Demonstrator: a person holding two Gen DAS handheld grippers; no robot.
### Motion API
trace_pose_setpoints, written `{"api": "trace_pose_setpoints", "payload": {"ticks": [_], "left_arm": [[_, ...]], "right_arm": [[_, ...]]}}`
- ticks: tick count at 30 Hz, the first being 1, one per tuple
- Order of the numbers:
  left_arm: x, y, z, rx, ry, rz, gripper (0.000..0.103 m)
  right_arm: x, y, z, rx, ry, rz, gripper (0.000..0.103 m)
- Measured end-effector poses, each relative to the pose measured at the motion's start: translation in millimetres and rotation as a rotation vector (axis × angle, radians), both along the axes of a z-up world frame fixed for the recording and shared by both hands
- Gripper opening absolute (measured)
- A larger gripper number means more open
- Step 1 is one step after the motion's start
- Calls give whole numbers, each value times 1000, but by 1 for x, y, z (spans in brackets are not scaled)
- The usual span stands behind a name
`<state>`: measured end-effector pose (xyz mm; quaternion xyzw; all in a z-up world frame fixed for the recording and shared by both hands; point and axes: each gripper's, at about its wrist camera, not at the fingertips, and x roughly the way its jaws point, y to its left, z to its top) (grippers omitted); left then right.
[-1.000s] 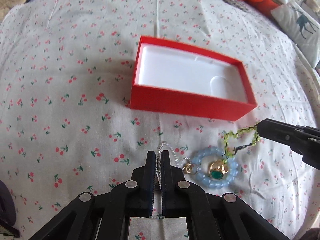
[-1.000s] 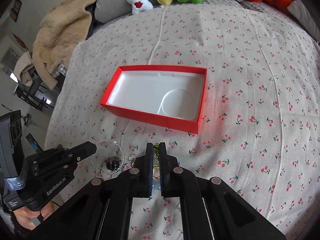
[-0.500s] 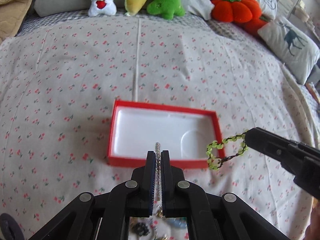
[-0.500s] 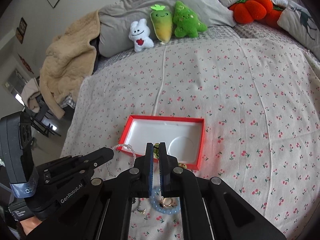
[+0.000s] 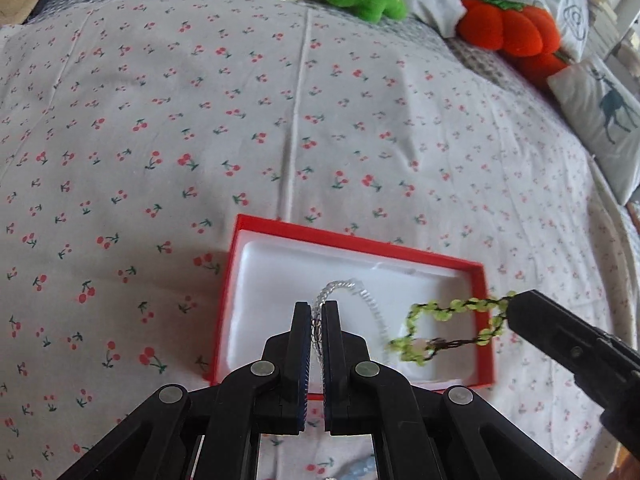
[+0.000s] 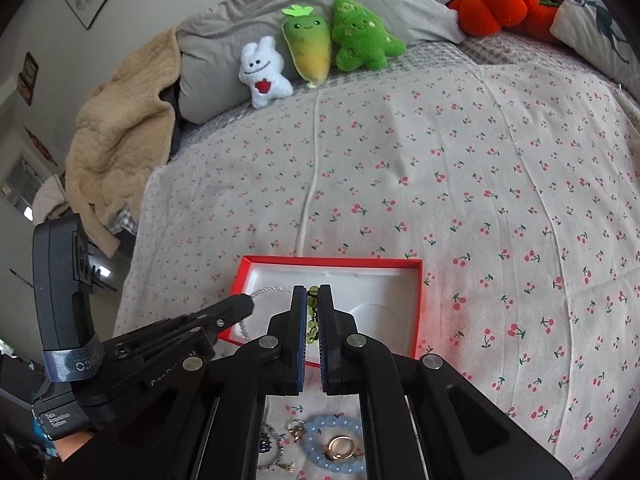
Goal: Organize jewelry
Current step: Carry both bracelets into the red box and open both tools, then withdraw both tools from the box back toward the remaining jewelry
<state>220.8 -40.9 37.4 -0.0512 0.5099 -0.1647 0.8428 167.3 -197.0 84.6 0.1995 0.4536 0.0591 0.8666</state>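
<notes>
A: Red card walls and a white moulded liner: that is the open box [image 5: 360,245] on the cherry-print bedspread [image 5: 160,140], and I'll place everything else from it. What is over its left part?

B: The left gripper [image 5: 317,312]. Its jaws are closed tight on a clear beaded bracelet [image 5: 360,292], whose loop arcs out above the white liner, left of the box's middle. In the right wrist view the same gripper [image 6: 250,302] reaches in over the box's left wall.

A: And further right?

B: The right gripper [image 5: 510,308] comes in over the box's right wall. Its jaws are nearly closed, pinching a green beaded bracelet [image 5: 448,326] on dark cord, and the loop hangs over the liner's right part. From its own camera the gripper [image 6: 313,295] shows the green beads caught between the two jaws.

A: Anything outside the box?

B: On the bedspread just on the near side of the box, seen under the right gripper, lie a pale blue beaded bracelet [image 6: 334,444] with a gold ring [image 6: 340,446] inside its circle, and left of those some small dark and silver pieces I cannot make out. Far beyond the box, by the grey pillow [image 6: 248,40], sit a white plush [image 6: 264,74], a yellow-green carrot plush [image 6: 310,46], a green plush [image 6: 360,40] and, farthest right, an orange pumpkin plush [image 6: 492,2].
</notes>
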Motion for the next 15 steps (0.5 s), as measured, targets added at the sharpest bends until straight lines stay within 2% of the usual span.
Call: {"api": "trace_pose_setpoints", "payload": {"ticks": [4, 9, 10, 12, 14, 15], "left_arm": [[5, 4, -13, 77, 0, 13, 0], [6, 4, -15, 128, -15, 15, 0], [6, 4, -14, 136, -12, 17, 3], [3, 5, -10, 134, -5, 18, 17], [-4, 7, -5, 115, -7, 12, 29], [-8, 8, -1, 110, -14, 10, 32]], "right_arm": [[7, -3, -23, -91, 70, -14, 5], [9, -7, -35, -111, 109, -7, 6], [9, -8, -35, -113, 113, -12, 7], [7, -10, -33, -121, 120, -12, 8], [4, -11, -28, -133, 118, -8, 17], [2, -11, -26, -139, 115, -7, 27]]}}
